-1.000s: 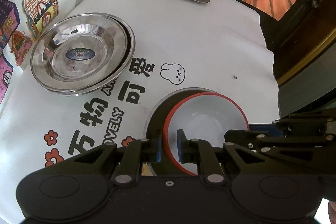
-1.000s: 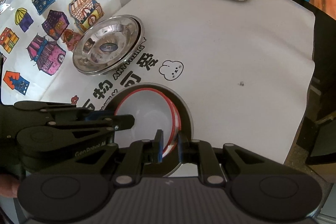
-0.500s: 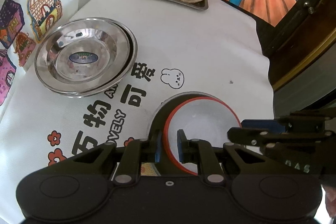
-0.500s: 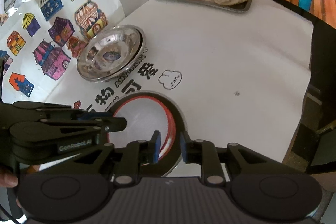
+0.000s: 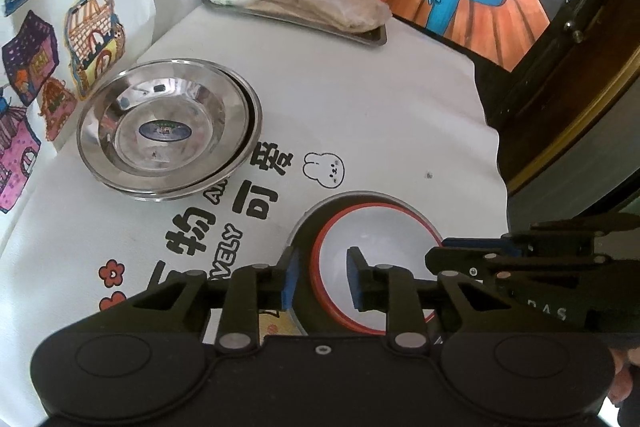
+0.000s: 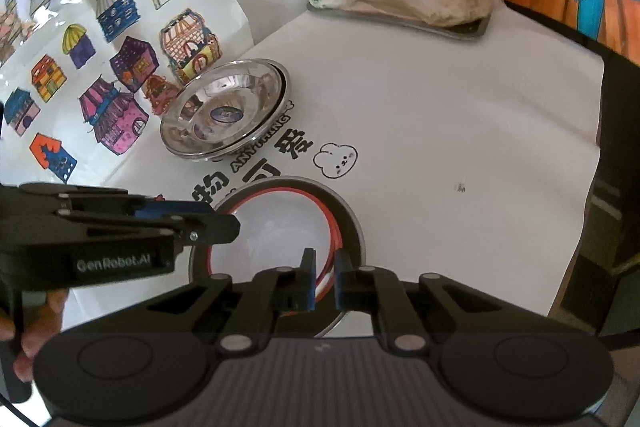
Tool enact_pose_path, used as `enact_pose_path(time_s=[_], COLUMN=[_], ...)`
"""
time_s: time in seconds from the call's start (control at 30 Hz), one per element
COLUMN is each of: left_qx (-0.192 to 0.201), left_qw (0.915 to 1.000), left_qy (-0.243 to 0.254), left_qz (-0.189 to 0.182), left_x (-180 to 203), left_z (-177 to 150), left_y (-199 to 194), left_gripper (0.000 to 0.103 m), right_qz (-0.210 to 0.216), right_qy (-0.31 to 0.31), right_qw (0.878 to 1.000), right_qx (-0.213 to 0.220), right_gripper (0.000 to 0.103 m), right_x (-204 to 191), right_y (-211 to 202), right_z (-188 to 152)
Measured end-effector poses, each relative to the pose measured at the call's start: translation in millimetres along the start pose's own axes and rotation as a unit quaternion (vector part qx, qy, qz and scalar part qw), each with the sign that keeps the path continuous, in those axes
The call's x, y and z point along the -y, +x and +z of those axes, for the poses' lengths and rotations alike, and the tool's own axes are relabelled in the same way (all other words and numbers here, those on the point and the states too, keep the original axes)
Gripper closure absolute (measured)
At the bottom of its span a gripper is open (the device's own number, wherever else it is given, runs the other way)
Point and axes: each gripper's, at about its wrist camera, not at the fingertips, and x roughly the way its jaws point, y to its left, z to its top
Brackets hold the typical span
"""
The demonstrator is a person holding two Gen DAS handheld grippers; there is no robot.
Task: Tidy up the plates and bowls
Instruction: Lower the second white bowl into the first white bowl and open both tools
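Change since earlier: left gripper (image 5: 322, 277) jaws have just been opening; near rim of red-rimmed bowl (image 5: 372, 267) between them, pads clear of it.
Left wrist view: bowl at lower centre, sitting in a grey plate (image 5: 304, 227); both grippers at it, right gripper (image 5: 436, 259) entering from lower right.
Right wrist view: right gripper (image 6: 325, 285) clamped on the bowl (image 6: 276, 235) rim, lower centre.
Count: red-rimmed bowls, cannot tell whether one or two; steel plates (image 5: 168, 129), two stacked, upper left on counter (image 5: 380, 99); tray (image 5: 376, 35), one.

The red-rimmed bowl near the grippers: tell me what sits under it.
The red-rimmed bowl sits in a larger steel plate, whose rim shows around it. The bowl covers the plate's middle, so anything there stays hidden.
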Motion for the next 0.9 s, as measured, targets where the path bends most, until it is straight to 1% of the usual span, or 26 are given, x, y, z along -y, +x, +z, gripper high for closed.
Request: enact_pose_path(time_s=[0.2, 0.3, 0.37, 0.43, 0.5, 0.6, 0.63, 0.67, 0.7, 0.77, 0.8, 0.9], left_qx=[0.008, 0.017, 0.029, 0.044, 0.055, 0.067, 0.072, 0.078, 0.085, 0.095, 0.099, 0.112], left_qw=[0.9999, 0.9998, 0.9995, 0.9990, 0.9985, 0.9977, 0.9973, 0.9969, 0.9963, 0.9954, 0.9950, 0.9937], left_qy=[-0.008, -0.009, -0.006, -0.004, -0.005, -0.005, -0.005, -0.004, -0.003, -0.001, 0.001, 0.004], left_qz=[-0.004, -0.005, -0.006, -0.006, -0.007, -0.011, -0.012, -0.012, -0.013, -0.011, -0.011, -0.011], left_x=[-3.1, -4.3, -4.4, -4.3, -4.7, -4.4, -3.9, -3.6, -3.0, -1.4, -0.3, 0.7], left_z=[-2.3, -4.1, -6.4, -9.3, -12.4, -16.6, -18.1, -20.2, -21.9, -25.3, -26.8, -31.2], left_y=[-4.2, -8.2, -12.0, -16.3, -18.9, -22.8, -24.4, -26.5, -28.6, -32.4, -33.9, -38.7], left_gripper=[0.075, 0.075, 0.073, 0.067, 0.065, 0.063, 0.061, 0.058, 0.056, 0.054, 0.054, 0.048], right_qz=[0.007, 0.016, 0.025, 0.044, 0.054, 0.048, 0.044, 0.041, 0.041, 0.040, 0.038, 0.033], right_qy=[0.007, 0.011, 0.014, 0.031, 0.041, 0.033, 0.030, 0.029, 0.028, 0.027, 0.026, 0.025], right_qw=[1.000, 1.000, 0.999, 0.997, 0.996, 0.994, 0.993, 0.992, 0.991, 0.989, 0.989, 0.987], right_qx=[0.014, 0.023, 0.035, 0.050, 0.065, 0.095, 0.106, 0.116, 0.124, 0.136, 0.143, 0.158], right_gripper=[0.093, 0.093, 0.092, 0.088, 0.085, 0.079, 0.072, 0.069, 0.068, 0.062, 0.060, 0.053], right_x=[4.9, 9.1, 12.5, 17.9, 22.3, 22.5, 21.9, 21.7, 21.2, 20.4, 20.1, 18.5], right_y=[-1.3, -1.2, -3.0, -5.9, -10.2, -19.9, -23.5, -27.1, -30.3, -35.4, -37.7, -43.4], right_z=[-4.7, -7.8, -11.3, -15.8, -20.6, -27.2, -29.4, -31.6, -33.2, -36.2, -37.7, -42.0])
